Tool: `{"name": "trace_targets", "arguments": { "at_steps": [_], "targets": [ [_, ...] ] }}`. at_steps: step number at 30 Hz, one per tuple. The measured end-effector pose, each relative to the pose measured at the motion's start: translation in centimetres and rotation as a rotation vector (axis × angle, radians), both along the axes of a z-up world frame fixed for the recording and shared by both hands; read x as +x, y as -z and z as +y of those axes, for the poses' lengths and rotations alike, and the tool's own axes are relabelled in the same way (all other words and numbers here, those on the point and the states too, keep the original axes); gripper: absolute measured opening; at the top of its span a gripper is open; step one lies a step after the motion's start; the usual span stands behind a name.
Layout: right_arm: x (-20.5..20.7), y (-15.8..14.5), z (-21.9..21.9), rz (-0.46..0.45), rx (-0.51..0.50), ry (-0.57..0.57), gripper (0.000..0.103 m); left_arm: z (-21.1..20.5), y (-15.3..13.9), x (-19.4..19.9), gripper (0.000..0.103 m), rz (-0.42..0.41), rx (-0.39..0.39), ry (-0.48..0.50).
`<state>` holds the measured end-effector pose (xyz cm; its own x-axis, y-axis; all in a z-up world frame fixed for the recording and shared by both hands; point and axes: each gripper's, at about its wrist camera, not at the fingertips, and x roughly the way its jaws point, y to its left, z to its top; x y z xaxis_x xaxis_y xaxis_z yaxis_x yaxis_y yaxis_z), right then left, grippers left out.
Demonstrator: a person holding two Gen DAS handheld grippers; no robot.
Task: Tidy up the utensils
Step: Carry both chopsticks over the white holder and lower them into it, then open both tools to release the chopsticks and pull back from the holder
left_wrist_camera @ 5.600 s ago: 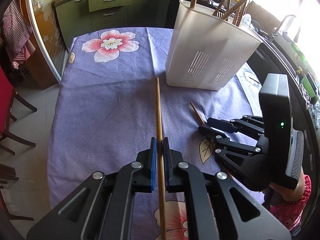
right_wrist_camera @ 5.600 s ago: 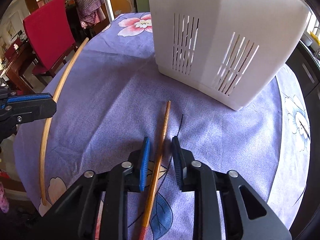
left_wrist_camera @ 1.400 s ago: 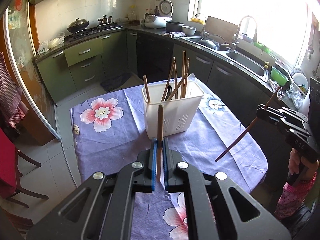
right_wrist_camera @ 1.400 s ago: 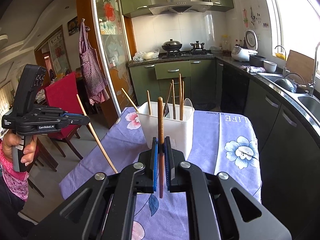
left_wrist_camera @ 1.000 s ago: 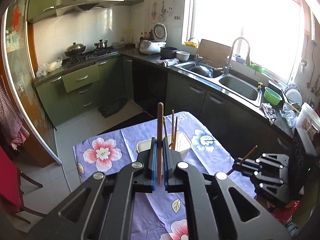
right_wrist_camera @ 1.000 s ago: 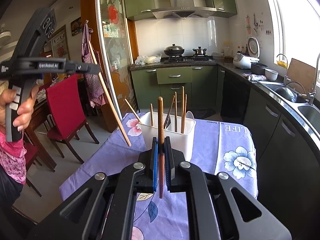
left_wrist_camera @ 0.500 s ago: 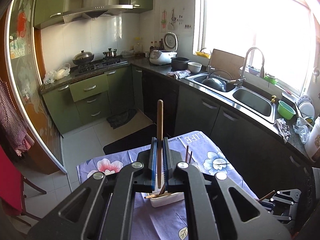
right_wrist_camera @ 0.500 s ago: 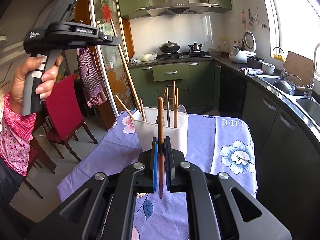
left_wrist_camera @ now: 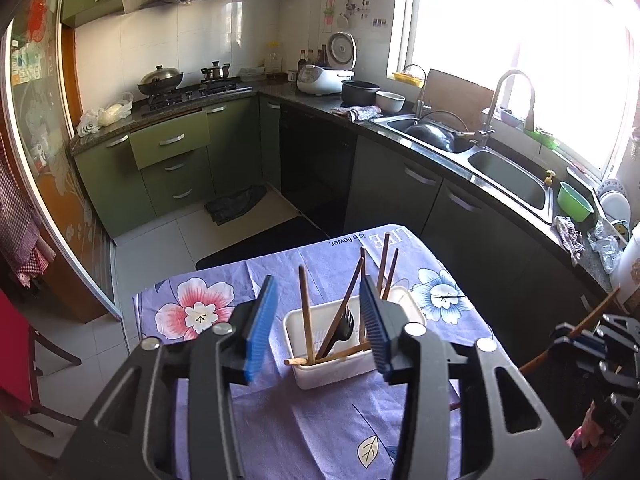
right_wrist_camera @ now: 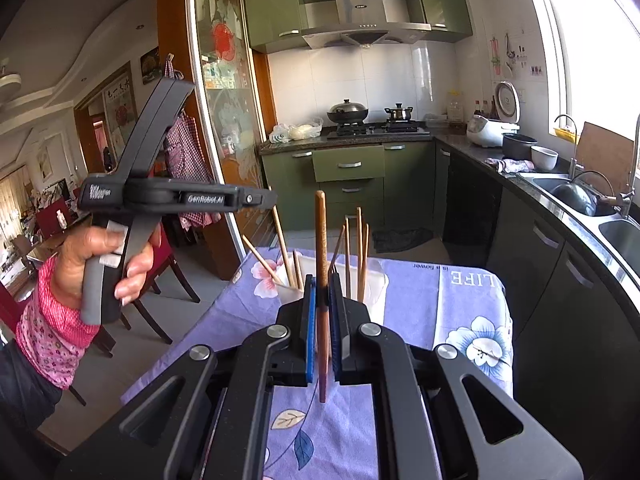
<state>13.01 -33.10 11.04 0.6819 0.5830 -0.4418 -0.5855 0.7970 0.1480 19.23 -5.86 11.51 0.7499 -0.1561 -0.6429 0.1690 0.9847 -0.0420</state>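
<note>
At the left, the left tongs (left_wrist_camera: 318, 324) hang high above the white utensil holder (left_wrist_camera: 340, 364), their blue-padded jaws opening with nothing between them. Seen through that gap, the holder stands on the worktop (left_wrist_camera: 400, 424), which is covered with a purple flowered cloth, and carries several wooden chopsticks (left_wrist_camera: 305, 312) and a black fork (left_wrist_camera: 345, 322); most stand up, while one stick lies low across the holder with its end over the near rim.

Further right, the right tongs (right_wrist_camera: 323, 332) are clamped tight on a dark wooden chopstick (right_wrist_camera: 321, 248), gripped near its lower end so that most of its length stands above the pads, close to upright. In the right wrist view the holder (right_wrist_camera: 376, 280) lies ahead of and below these tongs, partly hidden behind them. The chopstick's long axis already roughly matches the standing sticks, so I judge the right hand to be the one to act: carry the stick forward over the open top, lower it and let go.
</note>
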Motion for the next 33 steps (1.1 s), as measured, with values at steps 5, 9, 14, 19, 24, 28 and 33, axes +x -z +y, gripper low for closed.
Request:
{"name": "trace_targets", "arguments": {
  "at_steps": [5,9,14,19,24,28,33],
  "targets": [
    [1.0,-4.0,0.6,-0.082,0.055,0.024,0.007,0.6,-1.1,-3.3,0.052,-0.045,-0.027,0.023],
    [3.4,-6.0,1.5,-0.118,0.082,0.063,0.007,1.3,-1.1,-6.9,0.063,-0.102,-0.054,0.015],
    [7.7,-5.9,2.6,-0.100,0.089,0.106,0.007,2.2,0.1,-10.9,0.070,-0.138,-0.090,0.007],
    [11.1,-2.9,3.6,-0.024,0.068,0.125,0.007,2.4,1.5,-12.6,0.073,-0.147,-0.056,-0.020],
    [13.0,1.5,4.4,0.042,0.029,0.141,0.007,2.3,3.4,-12.8,0.075,-0.125,-0.072,-0.026],
    [14.3,5.2,5.1,0.097,-0.005,0.140,0.007,2.5,4.8,-12.8,0.078,-0.106,-0.112,-0.036],
    [14.6,8.9,6.2,0.143,-0.045,0.118,0.007,2.2,6.3,-13.3,0.081,-0.103,-0.126,-0.054]
  ]
}}
